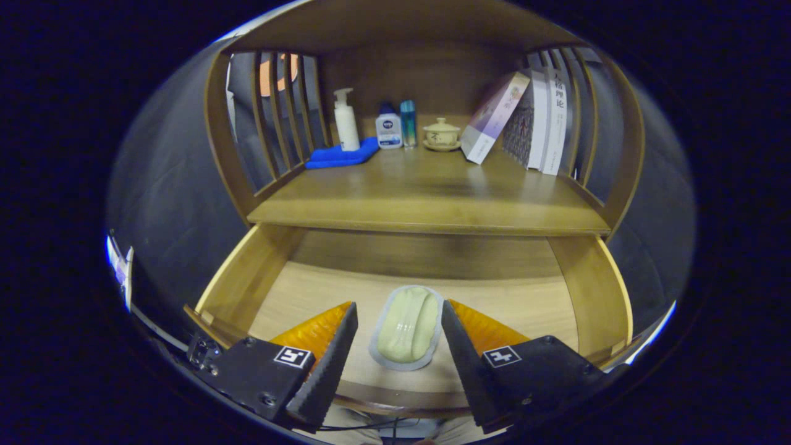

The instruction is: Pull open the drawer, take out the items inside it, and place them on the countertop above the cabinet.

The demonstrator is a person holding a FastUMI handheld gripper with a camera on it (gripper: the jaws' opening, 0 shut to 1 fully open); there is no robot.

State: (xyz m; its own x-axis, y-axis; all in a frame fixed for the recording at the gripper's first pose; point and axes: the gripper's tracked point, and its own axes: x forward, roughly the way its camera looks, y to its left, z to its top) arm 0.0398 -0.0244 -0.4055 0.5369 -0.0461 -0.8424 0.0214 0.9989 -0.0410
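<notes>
The wooden drawer [250, 281] stands pulled out below the countertop [432, 191]. On its floor lies one item, a pale green oval packet [408, 327] with a white sealed rim. My gripper [398, 312] is open and hovers over the drawer, one finger on each side of the packet. The fingers [337, 346] do not press on it; a narrow gap shows on both sides. The rest of the drawer floor is bare wood.
At the back of the countertop stand a white pump bottle [346, 120] on a blue cloth [343, 154], a small white bottle [389, 130], a teal tube [408, 123], a lidded cup on a saucer [441, 134] and leaning books [531, 117]. Slatted side walls [278, 117] bound the shelf.
</notes>
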